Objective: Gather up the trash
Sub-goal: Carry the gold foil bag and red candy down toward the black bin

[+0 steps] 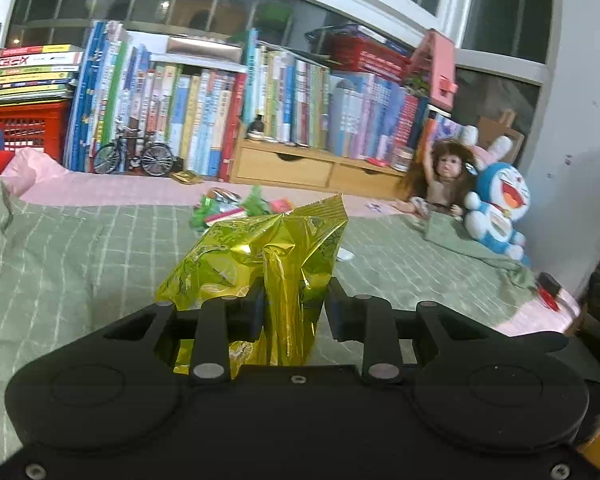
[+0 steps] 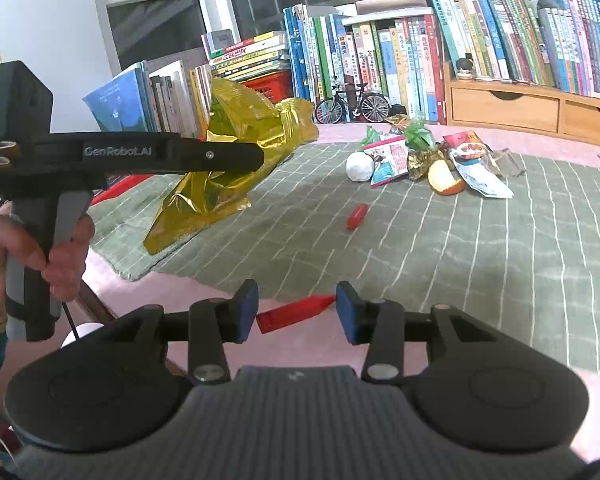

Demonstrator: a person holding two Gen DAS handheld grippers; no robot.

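Note:
My left gripper [image 1: 294, 308] is shut on a crumpled gold foil wrapper [image 1: 260, 248] that sticks up between its fingers, above the green checked blanket [image 1: 80, 248]. The right wrist view shows that left gripper [image 2: 260, 156] from the side, held by a hand, with the gold wrapper [image 2: 228, 152] hanging from it. My right gripper [image 2: 296, 312] has its blue pads closed on a flat red wrapper piece [image 2: 292, 314] above the pink sheet. A pile of trash [image 2: 420, 160] lies on the blanket further back: snack packets, a white ball [image 2: 360, 166] and a bitten apple [image 2: 444, 178]. A small red piece [image 2: 357, 216] lies alone nearer to me.
Rows of books [image 1: 220, 112], a model bicycle [image 1: 134, 156] and wooden drawers [image 1: 300, 168] line the far edge. A doll [image 1: 440, 184] and a blue plush toy [image 1: 496, 208] sit at the right. The trash pile [image 1: 228, 208] lies mid-blanket.

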